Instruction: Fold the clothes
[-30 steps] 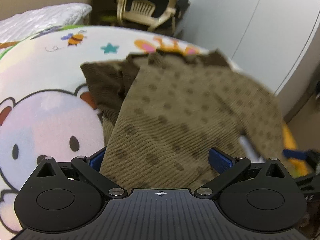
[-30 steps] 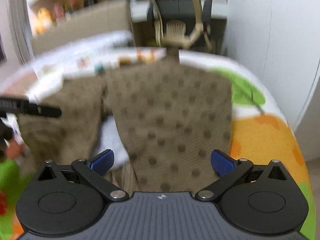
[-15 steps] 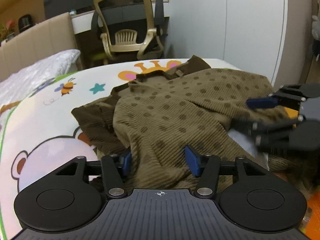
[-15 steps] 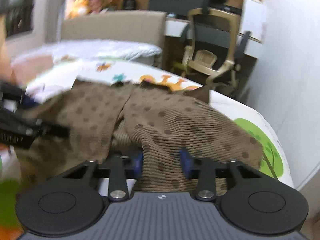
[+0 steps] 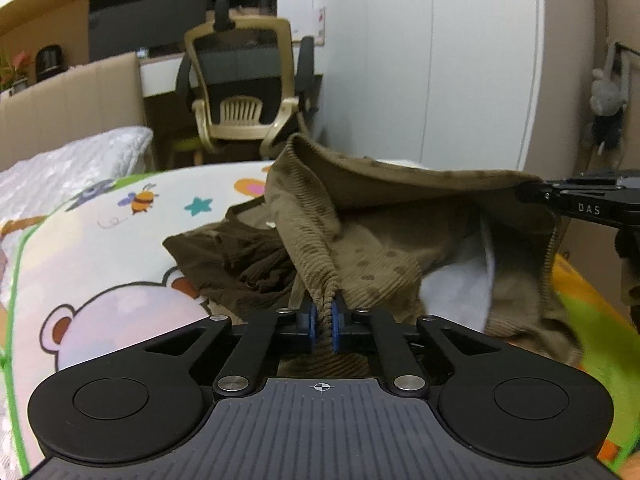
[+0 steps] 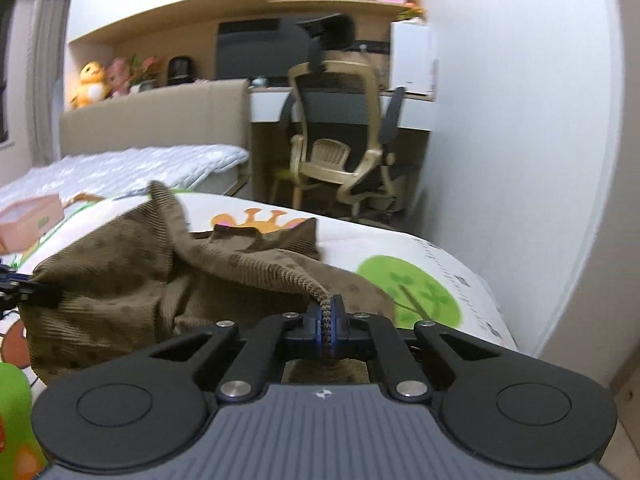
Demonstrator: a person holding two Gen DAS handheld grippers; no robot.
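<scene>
A brown ribbed garment with dark dots (image 5: 384,252) lies on a bed covered by a cartoon-print sheet (image 5: 100,240). My left gripper (image 5: 324,326) is shut on a lower edge of the garment and lifts it. My right gripper (image 6: 328,326) is shut on another edge of the same garment (image 6: 132,280). The cloth hangs stretched between the two grippers, above the sheet. The right gripper also shows at the right edge of the left wrist view (image 5: 588,204). The garment's darker collar end (image 5: 240,256) still rests on the sheet.
A beige office chair (image 6: 340,152) stands beyond the bed's far end by a desk. A white wardrobe wall (image 5: 460,80) runs along the right. A white quilt (image 6: 140,164) and a pink box (image 6: 30,218) lie to the left.
Both grippers closed from wide open onto the garment's edge. They then rose, lifting the near edge of the garment off the sheet.
</scene>
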